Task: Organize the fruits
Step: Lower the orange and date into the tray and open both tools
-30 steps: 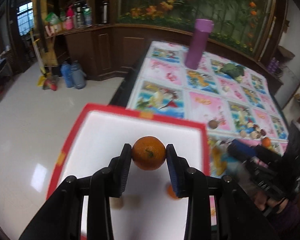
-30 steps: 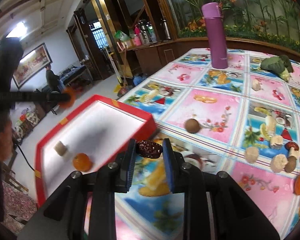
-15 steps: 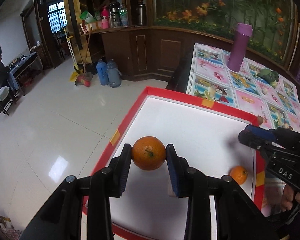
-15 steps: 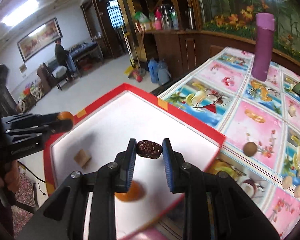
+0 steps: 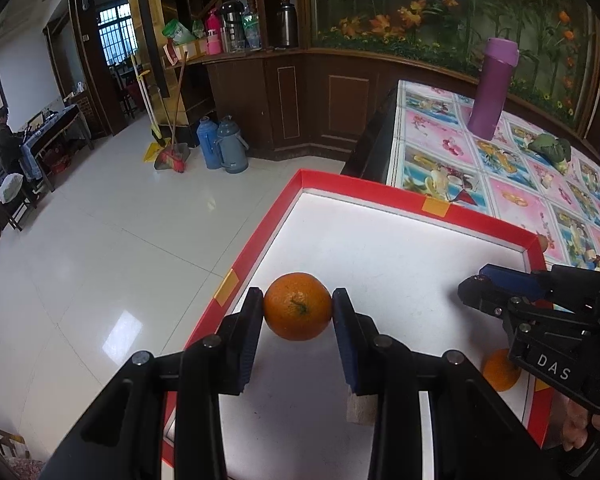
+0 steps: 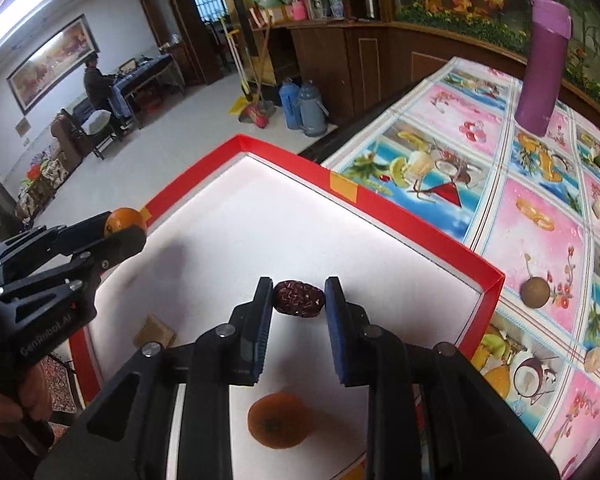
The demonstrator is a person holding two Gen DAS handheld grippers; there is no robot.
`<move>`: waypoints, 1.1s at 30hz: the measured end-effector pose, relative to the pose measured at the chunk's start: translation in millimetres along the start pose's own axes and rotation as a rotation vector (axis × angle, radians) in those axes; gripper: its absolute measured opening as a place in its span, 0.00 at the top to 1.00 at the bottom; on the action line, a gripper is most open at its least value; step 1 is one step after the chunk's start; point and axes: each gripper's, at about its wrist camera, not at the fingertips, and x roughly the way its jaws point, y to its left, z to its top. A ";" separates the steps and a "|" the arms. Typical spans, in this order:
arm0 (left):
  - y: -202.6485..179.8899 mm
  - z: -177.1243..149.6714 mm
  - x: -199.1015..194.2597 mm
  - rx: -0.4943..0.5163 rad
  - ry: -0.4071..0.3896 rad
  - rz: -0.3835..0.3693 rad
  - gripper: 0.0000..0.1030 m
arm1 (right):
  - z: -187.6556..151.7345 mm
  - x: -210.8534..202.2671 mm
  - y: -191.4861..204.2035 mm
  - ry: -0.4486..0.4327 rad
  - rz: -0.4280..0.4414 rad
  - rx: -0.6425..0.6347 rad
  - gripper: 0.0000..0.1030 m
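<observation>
Both grippers have come over the red box since a second ago, when the right one was out above the table.

From the left wrist, the left gripper (image 5: 298, 312) is squeezed on an orange (image 5: 298, 306), with one pad on each side of it. The orange hangs above the white floor of the red box (image 5: 256, 240), close to the box's left wall. A second orange (image 5: 499, 370) lies on the box floor at the right, partly hidden behind the right gripper (image 5: 470, 288). A small pale block (image 5: 360, 410) peeks out under the left gripper's right finger. Past the box is the table with a picture cloth (image 5: 512, 196), and a purple bottle (image 5: 492, 88) stands on it.

From the right wrist, the right gripper (image 6: 299, 300) is clamped on a dark, wrinkly fruit (image 6: 299, 298). It hangs over the white floor near the right side of the box (image 6: 420, 224). The second orange (image 6: 279, 420) lies on the floor below the gripper. A small tan block (image 6: 154, 332) lies on the floor to the left. The left gripper (image 6: 126, 232) comes in from the left with its orange (image 6: 125, 220) at the box's left wall. A round brown fruit (image 6: 535, 292) sits on the cloth just outside the box.
</observation>
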 end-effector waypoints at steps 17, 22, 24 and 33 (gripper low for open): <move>-4.4 -6.7 9.0 0.026 0.062 0.057 0.36 | 1.1 12.3 -13.8 0.095 -0.010 0.065 0.62; -6.6 -3.0 -4.7 0.031 0.020 0.076 0.31 | -1.6 -11.5 -21.7 0.009 0.023 0.077 0.51; -9.9 -1.5 -12.8 0.025 0.004 0.059 0.29 | -4.5 -27.2 -24.1 -0.045 0.001 0.061 0.51; -74.3 0.6 -40.5 0.151 -0.051 -0.044 0.26 | -35.9 -88.9 -62.3 -0.168 -0.105 0.078 0.50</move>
